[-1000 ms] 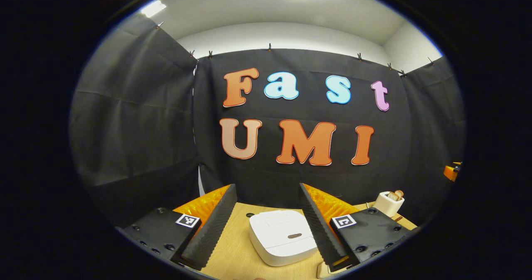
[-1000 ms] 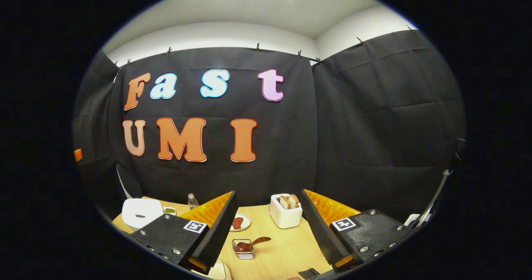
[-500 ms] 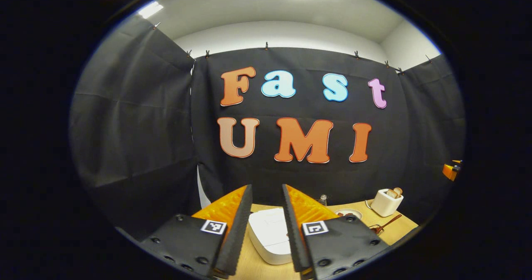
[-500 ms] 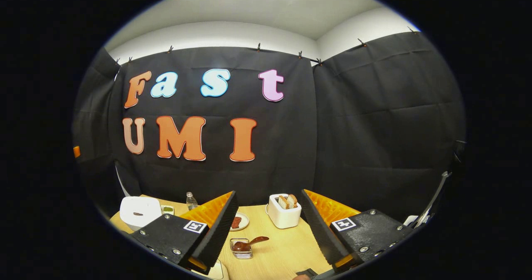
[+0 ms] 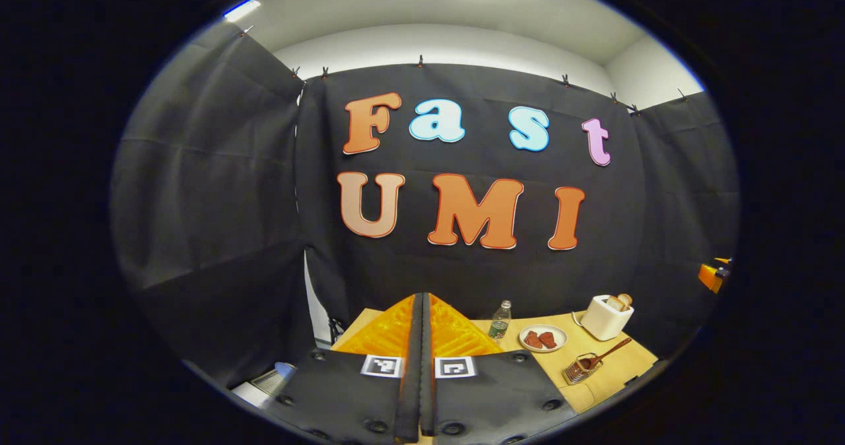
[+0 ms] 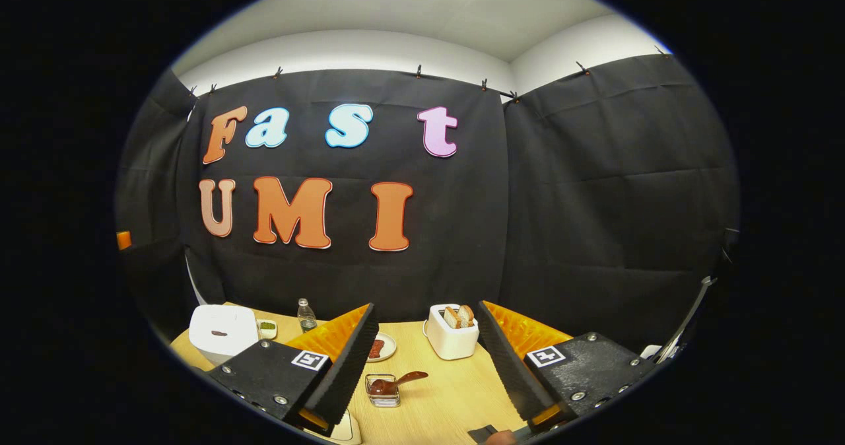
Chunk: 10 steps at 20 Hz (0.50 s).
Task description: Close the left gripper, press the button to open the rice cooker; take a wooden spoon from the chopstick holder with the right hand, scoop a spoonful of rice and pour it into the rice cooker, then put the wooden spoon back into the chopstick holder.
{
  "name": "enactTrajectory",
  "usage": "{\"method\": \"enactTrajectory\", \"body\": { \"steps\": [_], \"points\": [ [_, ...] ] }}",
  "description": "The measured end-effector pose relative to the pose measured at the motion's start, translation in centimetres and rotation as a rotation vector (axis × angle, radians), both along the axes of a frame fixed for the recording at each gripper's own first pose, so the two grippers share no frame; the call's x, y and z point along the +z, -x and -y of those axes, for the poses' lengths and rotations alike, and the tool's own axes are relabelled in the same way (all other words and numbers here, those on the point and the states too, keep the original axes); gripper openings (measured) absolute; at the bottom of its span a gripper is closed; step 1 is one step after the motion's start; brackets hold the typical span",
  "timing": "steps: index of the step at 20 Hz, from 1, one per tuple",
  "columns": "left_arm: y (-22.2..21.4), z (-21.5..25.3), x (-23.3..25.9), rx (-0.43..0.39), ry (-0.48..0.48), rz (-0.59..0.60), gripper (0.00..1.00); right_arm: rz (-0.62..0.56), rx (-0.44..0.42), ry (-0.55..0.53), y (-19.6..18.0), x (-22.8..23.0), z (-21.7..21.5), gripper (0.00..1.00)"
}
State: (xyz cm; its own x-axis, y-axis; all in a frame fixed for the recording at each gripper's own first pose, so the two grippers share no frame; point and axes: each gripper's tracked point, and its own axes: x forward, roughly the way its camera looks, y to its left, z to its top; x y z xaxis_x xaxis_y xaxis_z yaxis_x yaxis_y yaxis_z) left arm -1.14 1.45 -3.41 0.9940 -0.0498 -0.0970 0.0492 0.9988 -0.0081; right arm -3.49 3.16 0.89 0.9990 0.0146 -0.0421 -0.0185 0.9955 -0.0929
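A pale wooden table (image 6: 449, 399) stands before the black cloth wall. Nearest, the left gripper (image 5: 422, 366) has just clenched, its fingers now pressed flat together on nothing where a second ago they stood apart, so the first step looks done and the button press comes next. The right gripper (image 6: 426, 366) waits released, spread wide. Left of the white toaster (image 6: 451, 339) and nearer sits a small clear holder (image 6: 383, 391) with the wooden spoon (image 6: 399, 383); the closed rice cooker (image 6: 223, 331) lies far left of it.
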Motion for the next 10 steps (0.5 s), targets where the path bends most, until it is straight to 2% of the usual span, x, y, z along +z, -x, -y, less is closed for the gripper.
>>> {"method": "enactTrajectory", "body": {
  "steps": [2, 3, 10],
  "points": [
    [-0.7, 1.7, -0.3, -0.064, 0.033, -0.005, 0.05, -0.007, 0.006, 0.000, 0.1, -0.2, 0.0, 0.94],
    [-1.9, 1.9, -1.3, -0.081, 0.037, -0.022, 0.02, -0.010, 0.009, 0.002, 0.1, -0.2, 0.0, 0.94],
    [-7.2, 6.0, -6.6, -0.177, 0.022, -0.112, 0.04, -0.030, 0.022, 0.012, -0.1, -0.8, 0.1, 0.94]
  ]
}}
